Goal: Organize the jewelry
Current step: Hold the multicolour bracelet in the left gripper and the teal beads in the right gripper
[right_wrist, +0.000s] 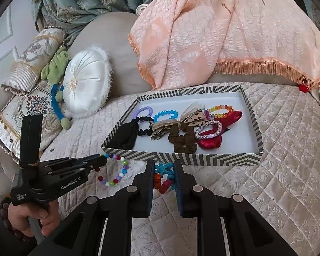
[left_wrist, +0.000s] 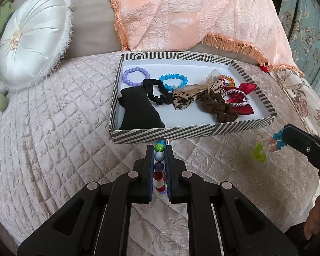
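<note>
Fingers on both grippers are clamped on jewelry, just short of the striped box [left_wrist: 181, 132].

Left gripper [left_wrist: 160, 147] has its jaws pinched narrow on a multicolor bead bracelet [left_wrist: 159, 160], the loop hanging off the tips in the right view. Right gripper [right_wrist: 163, 166] squeezes a bunched turquoise snowflake bracelet [right_wrist: 164, 176] between its pads. Box sits straight ahead of both, holding scrunchies, bows and bead bracelets.

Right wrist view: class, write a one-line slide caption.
Right gripper clamps a colourful hair tie before the striped tray; left gripper holds a beaded bracelet.
</note>
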`<move>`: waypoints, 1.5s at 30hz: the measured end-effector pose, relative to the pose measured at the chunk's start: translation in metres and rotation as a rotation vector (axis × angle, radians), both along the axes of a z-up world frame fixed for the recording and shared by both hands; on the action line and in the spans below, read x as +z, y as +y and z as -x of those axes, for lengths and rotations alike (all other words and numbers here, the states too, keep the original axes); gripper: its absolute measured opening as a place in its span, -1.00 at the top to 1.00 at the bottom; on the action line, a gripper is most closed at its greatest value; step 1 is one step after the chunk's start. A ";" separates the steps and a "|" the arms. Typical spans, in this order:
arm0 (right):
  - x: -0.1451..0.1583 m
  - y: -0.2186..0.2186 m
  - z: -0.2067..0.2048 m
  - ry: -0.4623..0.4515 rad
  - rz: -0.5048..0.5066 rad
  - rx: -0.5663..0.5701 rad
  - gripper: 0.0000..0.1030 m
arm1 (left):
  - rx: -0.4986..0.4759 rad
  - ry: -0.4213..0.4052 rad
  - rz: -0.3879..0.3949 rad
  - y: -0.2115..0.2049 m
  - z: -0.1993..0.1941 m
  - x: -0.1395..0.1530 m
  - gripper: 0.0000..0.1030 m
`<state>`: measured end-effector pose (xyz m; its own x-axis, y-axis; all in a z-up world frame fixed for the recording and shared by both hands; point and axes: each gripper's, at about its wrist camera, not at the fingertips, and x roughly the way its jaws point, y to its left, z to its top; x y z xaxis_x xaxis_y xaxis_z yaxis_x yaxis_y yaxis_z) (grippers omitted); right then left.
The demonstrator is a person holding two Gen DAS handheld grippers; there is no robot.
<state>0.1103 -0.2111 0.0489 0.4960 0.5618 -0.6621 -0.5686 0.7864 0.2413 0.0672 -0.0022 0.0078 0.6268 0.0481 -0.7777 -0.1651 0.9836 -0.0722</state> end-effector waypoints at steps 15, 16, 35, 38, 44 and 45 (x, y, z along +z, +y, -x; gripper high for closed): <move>-0.006 0.006 0.000 0.005 0.046 0.003 0.68 | 0.003 0.006 -0.038 -0.002 -0.001 -0.002 0.85; -0.006 0.007 0.000 0.003 0.050 0.004 0.68 | 0.003 0.006 -0.038 -0.002 -0.001 -0.002 0.85; -0.008 0.010 0.002 0.001 0.065 0.004 0.68 | 0.006 0.008 -0.039 -0.002 -0.001 -0.003 0.85; -0.007 0.010 0.003 -0.001 0.066 0.006 0.68 | 0.007 0.009 -0.038 -0.002 -0.001 -0.002 0.85; -0.006 0.011 0.003 -0.002 0.066 0.004 0.68 | 0.006 0.008 -0.040 -0.002 -0.001 -0.002 0.85; -0.006 0.011 0.004 -0.002 0.066 0.004 0.68 | 0.006 0.009 -0.040 -0.002 -0.001 -0.002 0.85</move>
<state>0.1067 -0.2001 0.0429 0.4953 0.5194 -0.6964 -0.5727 0.7980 0.1879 0.0686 -0.0045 0.0055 0.6196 0.0828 -0.7805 -0.1717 0.9846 -0.0318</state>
